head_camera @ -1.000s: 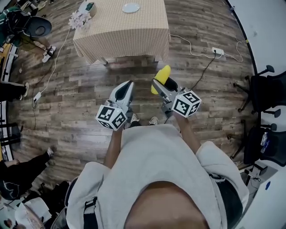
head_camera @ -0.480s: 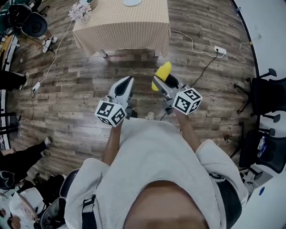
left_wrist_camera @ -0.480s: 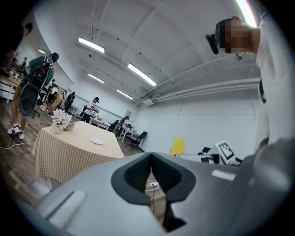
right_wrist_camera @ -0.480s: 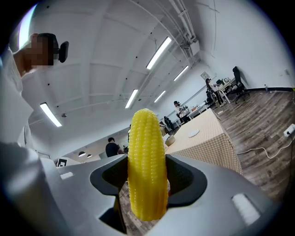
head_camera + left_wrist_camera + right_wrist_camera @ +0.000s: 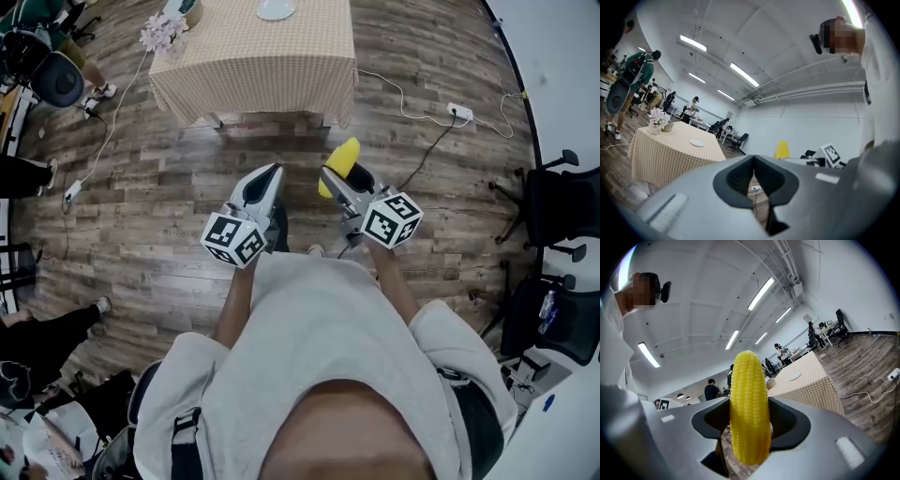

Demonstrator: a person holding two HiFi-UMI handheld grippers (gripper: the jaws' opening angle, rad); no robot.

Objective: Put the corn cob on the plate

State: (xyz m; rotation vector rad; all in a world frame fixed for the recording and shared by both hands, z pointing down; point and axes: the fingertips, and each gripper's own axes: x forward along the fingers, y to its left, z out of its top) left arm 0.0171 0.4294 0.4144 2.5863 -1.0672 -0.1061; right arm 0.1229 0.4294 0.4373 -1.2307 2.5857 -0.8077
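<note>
Standing on a wood-plank floor (image 5: 169,206) in an open office, a person in a pale top holds a two-jaw gripper level in each hand, seen from the head view. At far left a dark office chair (image 5: 56,80) sits near a trailing white cable. Ahead stands a desk (image 5: 258,56) draped in a tan checked cloth, with a bunch of pale flowers (image 5: 159,33) at its left corner and a small white plate (image 5: 276,9) near its far edge, well apart from both grippers.

The left gripper (image 5: 270,173) points toward the desk, its marker cube (image 5: 234,242) nearest the person. In the left gripper view its fingers (image 5: 736,176) meet at the tips with nothing between them, and the desk and plate (image 5: 697,143) lie off to the left.

Just to the right, the right gripper (image 5: 336,180) carries the yellow corn cob (image 5: 340,164) above the floor, short of the desk. In the right gripper view the fingers (image 5: 787,420) are clamped on the cob (image 5: 748,404), which stands upright between the dark pads, its tip rising above them and its base hanging below; the plate (image 5: 794,376) shows on the desk beyond, to the right.

Farther right, a white power strip (image 5: 459,110) lies on the floor, and black office chairs (image 5: 562,197) line the wall.
</note>
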